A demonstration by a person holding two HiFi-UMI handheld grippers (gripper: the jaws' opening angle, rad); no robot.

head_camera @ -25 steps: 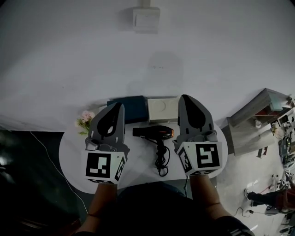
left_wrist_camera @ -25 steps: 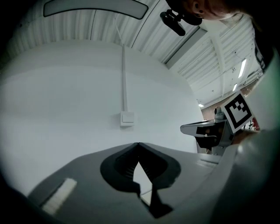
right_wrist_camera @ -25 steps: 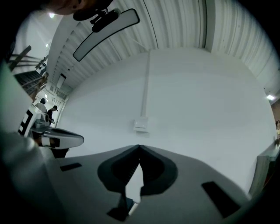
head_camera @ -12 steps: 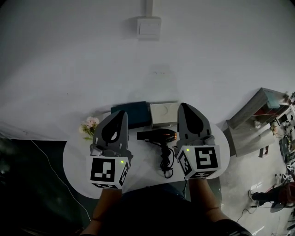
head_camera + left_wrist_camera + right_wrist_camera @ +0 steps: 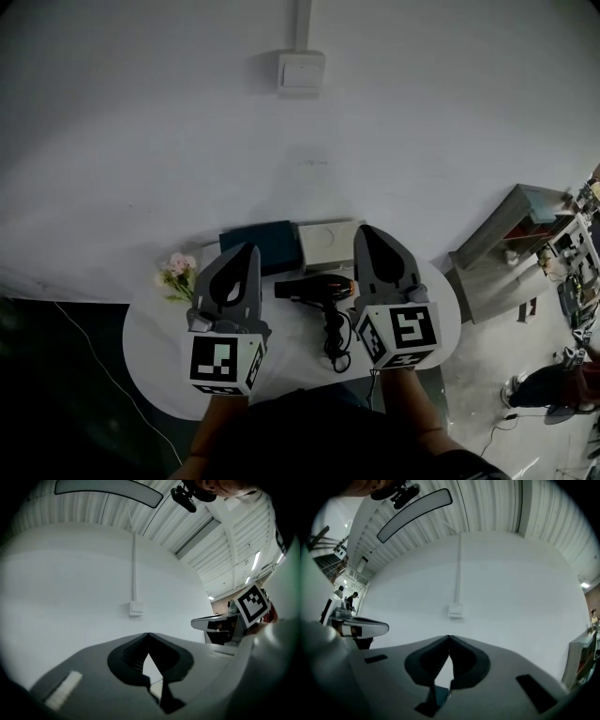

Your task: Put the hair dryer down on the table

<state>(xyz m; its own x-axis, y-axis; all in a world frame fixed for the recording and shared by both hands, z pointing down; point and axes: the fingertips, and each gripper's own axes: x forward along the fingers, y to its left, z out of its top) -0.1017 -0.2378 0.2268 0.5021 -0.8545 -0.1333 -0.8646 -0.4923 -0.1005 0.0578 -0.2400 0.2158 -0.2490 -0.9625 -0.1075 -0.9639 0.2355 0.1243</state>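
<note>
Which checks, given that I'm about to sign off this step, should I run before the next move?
1. The hair dryer lies on the table: ok.
2. The left gripper has its fingers together, nothing between them: ok.
3. The right gripper has its fingers together, nothing between them: ok.
4. The cord is bundled by the dryer's handle: ok.
5. The cord is wholly inside the table's near edge: cannot tell.
</note>
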